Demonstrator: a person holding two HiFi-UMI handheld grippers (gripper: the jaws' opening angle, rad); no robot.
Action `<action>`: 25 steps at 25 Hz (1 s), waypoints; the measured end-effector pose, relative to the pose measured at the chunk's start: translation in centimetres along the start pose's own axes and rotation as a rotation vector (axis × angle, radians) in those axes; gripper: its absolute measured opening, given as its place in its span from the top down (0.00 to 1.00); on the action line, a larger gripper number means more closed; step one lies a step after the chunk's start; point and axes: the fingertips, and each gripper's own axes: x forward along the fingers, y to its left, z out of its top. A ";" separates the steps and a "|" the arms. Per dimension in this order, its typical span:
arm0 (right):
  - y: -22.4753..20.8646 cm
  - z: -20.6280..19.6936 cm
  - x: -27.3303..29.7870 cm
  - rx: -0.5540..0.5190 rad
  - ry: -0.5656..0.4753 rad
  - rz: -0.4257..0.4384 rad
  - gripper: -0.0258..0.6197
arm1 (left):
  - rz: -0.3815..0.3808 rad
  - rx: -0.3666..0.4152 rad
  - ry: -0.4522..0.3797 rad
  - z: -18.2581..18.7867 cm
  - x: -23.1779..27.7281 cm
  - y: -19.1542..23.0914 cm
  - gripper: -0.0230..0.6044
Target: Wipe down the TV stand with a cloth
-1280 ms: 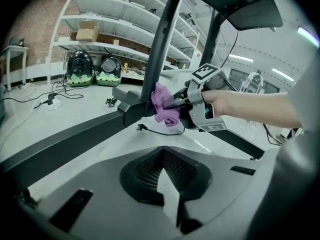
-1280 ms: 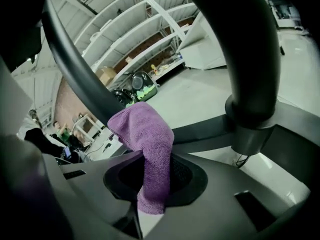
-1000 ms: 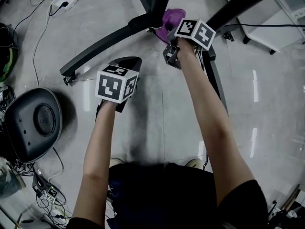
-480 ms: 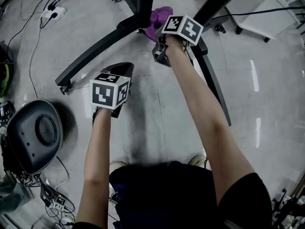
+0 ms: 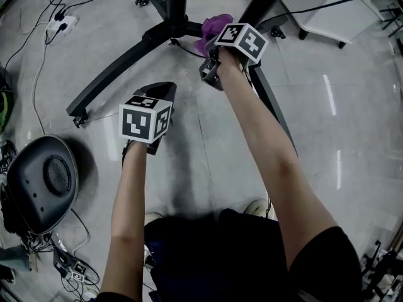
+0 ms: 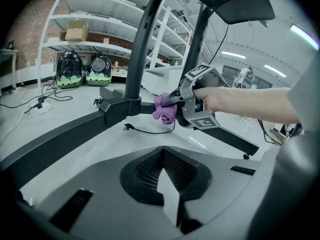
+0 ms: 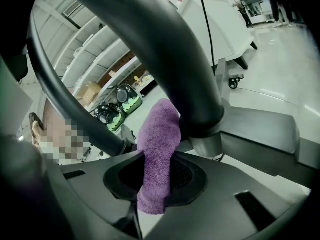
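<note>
Right gripper view has the right claw (image 7: 155, 184) clenched on the purple cloth (image 7: 158, 149), whose free end stands up from between the jaws and presses against the black TV stand (image 7: 260, 131) just where a curved post (image 7: 150, 44) drops into its socket on the base. In the head view that same cloth (image 5: 213, 27) sits at the hub where the stand's legs (image 5: 116, 68) meet the post, and the person's right arm (image 5: 264, 150) is stretched out to it. The left claw (image 5: 165, 90) hangs low over the grey floor (image 5: 208, 150), well apart from the stand, its jaws closed together on nothing (its own view shows only an empty meshed recess). I judge the wiping to be under way at the hub. No streak or dust line tells which parts are done, so the long legs out to the castors (image 5: 78, 119) and the posts probably remain to be covered
</note>
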 end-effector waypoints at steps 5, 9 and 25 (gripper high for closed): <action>-0.3 0.3 -0.8 0.005 -0.022 -0.011 0.81 | -0.002 0.002 -0.011 0.4 -0.4 -0.5 0.96; 0.1 0.3 -1.6 -0.017 -0.017 -0.009 0.81 | -0.009 0.017 -0.015 0.6 -0.6 -0.9 0.96; -1.6 -0.2 -6.6 -0.002 0.107 0.030 0.81 | -0.032 0.049 -0.013 0.4 -0.8 -2.6 0.96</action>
